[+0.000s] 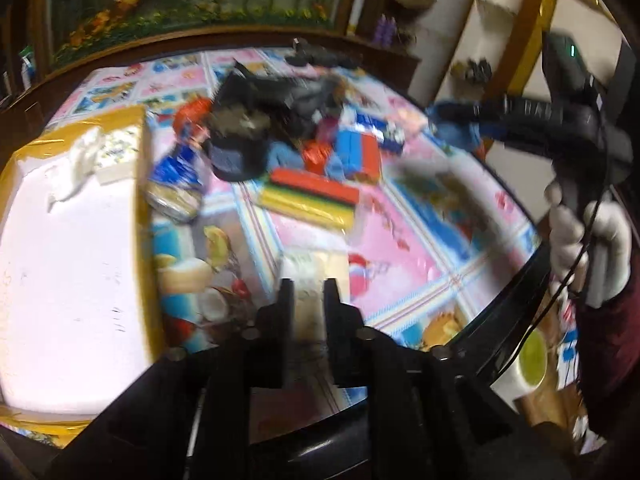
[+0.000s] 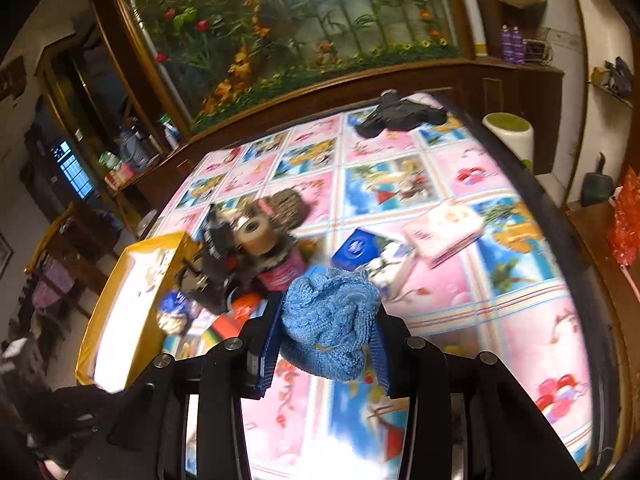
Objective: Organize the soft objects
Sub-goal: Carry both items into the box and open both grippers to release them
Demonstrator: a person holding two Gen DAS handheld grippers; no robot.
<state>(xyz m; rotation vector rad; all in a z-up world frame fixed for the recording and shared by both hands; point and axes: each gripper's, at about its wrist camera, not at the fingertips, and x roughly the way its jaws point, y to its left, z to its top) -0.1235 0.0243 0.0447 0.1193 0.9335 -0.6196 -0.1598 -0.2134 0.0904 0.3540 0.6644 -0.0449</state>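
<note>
Blue knitted cloth (image 2: 332, 324), bunched, pinched between the fingers (image 2: 264, 344) of the right gripper (image 2: 326, 344), raised above the patterned tablecloth (image 2: 532, 320). Left gripper (image 1: 308, 292) low over the same cloth, jaws narrowly parted, nothing clearly gripped; view blurred. Just left, a white box with yellow rim (image 1: 72, 248). Beyond, a heap of clutter mid-table: striped red-yellow pack (image 1: 312, 196), plush toy (image 2: 260, 236), pink packet (image 2: 444, 232). Farther still, a dark garment (image 2: 400, 114) near the far edge.

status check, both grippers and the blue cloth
Right gripper shut on blue cloth, lifted. Left gripper open, empty. Yellow-rimmed box to the left; clutter pile between.
</note>
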